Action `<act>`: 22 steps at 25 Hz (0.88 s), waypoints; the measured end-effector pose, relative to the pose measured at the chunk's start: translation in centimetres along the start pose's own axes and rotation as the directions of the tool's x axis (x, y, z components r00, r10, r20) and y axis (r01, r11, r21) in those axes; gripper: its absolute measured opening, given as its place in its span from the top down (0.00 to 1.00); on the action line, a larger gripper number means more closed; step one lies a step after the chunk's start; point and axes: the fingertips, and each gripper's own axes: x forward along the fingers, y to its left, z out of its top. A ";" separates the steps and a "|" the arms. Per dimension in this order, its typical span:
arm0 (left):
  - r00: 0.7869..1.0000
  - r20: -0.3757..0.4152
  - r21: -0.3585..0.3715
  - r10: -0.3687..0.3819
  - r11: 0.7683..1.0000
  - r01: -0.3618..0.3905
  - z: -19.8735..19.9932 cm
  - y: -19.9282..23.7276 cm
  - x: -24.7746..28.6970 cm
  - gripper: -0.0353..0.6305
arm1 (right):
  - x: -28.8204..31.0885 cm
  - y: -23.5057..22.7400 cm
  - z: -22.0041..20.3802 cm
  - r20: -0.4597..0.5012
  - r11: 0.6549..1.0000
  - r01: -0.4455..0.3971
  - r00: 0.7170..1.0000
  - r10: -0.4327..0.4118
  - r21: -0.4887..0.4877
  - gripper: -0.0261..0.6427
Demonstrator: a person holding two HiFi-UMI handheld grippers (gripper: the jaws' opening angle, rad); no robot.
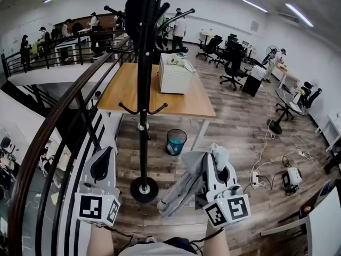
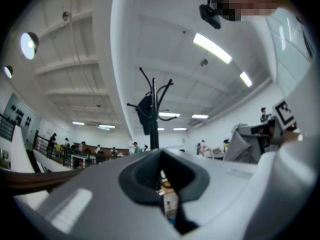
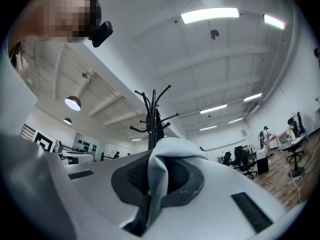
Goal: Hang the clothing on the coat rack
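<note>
Holding steady in front of the coat rack (image 1: 144, 89), and here's where I am. My right gripper (image 1: 214, 163) has its fingers clenched on the grey garment (image 1: 184, 188). In the right gripper view the cloth (image 3: 165, 156) is bunched over the pads and trails down between them. The rest of it hangs off the gripper, down and toward the rack's round base (image 1: 144, 189), clear of the pole. My left gripper (image 1: 102, 165) is beside the railing (image 1: 53, 132) with its fingers pressed together on nothing; its own view shows only a thin slit between the pads.

The garment is low and the pole rises well above it. A dark piece (image 1: 133, 7) already occupies the upper left arms, so I'd judge the free upper arm on the right (image 1: 181, 13) the better target, or 1 of the 2 low hooks (image 1: 159, 109) if reach runs short.

To do this well I think I should lift straight up first, keeping the loose tail off the pole. My pinch is on a wad of cloth rather than a clear collar, so the left gripper should open and take a second hold to spread an opening. Then I'd drop that opening over the hook tip and release only once the weight sits on it.
</note>
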 end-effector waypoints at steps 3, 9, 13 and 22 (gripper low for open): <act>1.000 0.001 -0.003 0.003 1.000 -0.003 -0.3 1.0 0.7 0.93 | 1.2 0.3 -0.3 -0.004 1.000 -0.003 1.000 0.003 -0.006 0.95; 1.000 -0.024 -0.013 -0.003 1.000 0.003 -1.9 1.8 1.7 0.93 | 2.7 -0.4 -1.3 -0.018 1.000 0.010 1.000 -0.009 0.007 0.95; 0.999 -0.036 -0.015 0.002 1.000 -0.003 -2.5 2.1 2.4 0.93 | 3.8 -1.4 -1.0 -0.016 1.000 0.010 1.000 -0.010 0.002 0.95; 0.999 -0.035 -0.010 0.040 0.999 -0.040 -3.1 2.6 6.1 0.93 | 9.2 -4.5 0.3 0.002 0.999 -0.033 0.999 0.033 0.003 0.95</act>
